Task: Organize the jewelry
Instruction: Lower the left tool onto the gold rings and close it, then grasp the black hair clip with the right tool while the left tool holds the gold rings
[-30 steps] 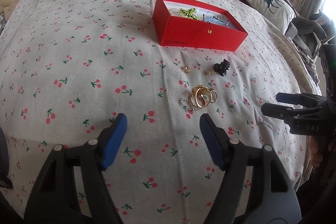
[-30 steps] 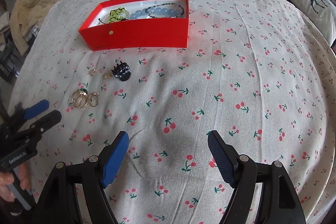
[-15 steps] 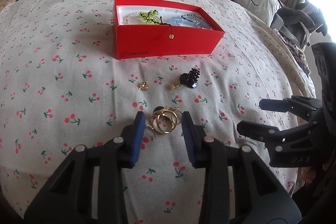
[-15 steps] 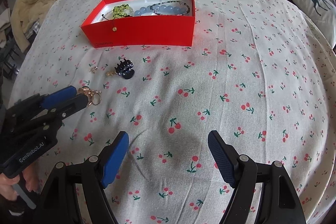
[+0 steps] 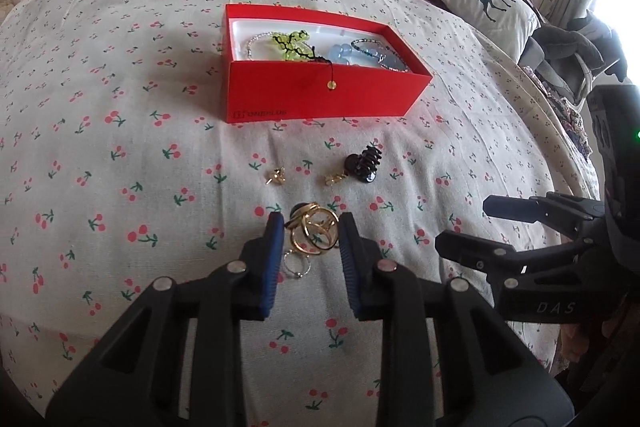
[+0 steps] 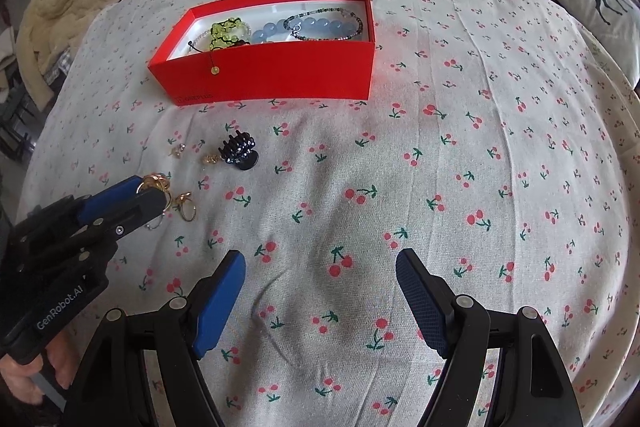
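While our left gripper (image 5: 310, 227) sits low on the cherry-print bedspread (image 5: 120, 131), its two blue fingers (image 5: 273, 255) are drawn in on either side of the cluster of gold rings (image 5: 314, 233) without pressing on it, so a narrow gap shows on each side. We see a thin silver ring (image 5: 297, 265) lying just behind the cluster, between the same fingers. Farther off lie a small gold earring (image 5: 276, 175), a second gold piece (image 5: 335, 179) and a black hair claw (image 5: 363, 164) just beside it. Beyond them stands the open red box (image 6: 272, 75), holding a yellow-green bead bracelet (image 6: 226, 33), a pale blue bead bracelet (image 6: 304, 29) and a dark bead strand (image 6: 340, 15); a black cord hangs over its front wall. Our right gripper (image 6: 320, 275) hovers with fingers wide apart, holding nothing.
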A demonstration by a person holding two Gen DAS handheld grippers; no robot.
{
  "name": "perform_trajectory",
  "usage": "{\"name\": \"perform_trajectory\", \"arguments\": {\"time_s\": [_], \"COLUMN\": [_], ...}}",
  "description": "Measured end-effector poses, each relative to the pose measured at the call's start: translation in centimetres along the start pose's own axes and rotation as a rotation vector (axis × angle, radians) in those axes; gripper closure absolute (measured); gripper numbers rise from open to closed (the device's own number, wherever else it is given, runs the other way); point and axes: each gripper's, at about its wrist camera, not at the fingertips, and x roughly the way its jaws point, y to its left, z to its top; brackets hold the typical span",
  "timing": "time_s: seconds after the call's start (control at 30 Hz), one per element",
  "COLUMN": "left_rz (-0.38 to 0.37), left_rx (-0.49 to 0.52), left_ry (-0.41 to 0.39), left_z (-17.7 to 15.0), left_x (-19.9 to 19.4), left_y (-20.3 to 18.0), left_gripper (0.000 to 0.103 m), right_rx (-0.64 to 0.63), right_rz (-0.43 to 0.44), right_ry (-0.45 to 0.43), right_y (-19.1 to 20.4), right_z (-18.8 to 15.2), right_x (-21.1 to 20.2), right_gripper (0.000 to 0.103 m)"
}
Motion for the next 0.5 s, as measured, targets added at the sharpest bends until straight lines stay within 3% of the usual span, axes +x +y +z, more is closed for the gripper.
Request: {"name": "perform_trajectory", "arguments": {"time_s": [0.5], "left_rz": [0.043], "left_rx": [-0.094], "left_ry": [-0.031], "left_z": [-0.3], "left_x": [-2.8], "left_y": [3.5], "left_gripper": [0.073], "right_rx": [0.065], "right_rz": [0.031], "right_ry": [-0.025], "right_y": [1.7], "right_z": [2.6], "right_x": [1.4], "right_gripper": [0.024]}}
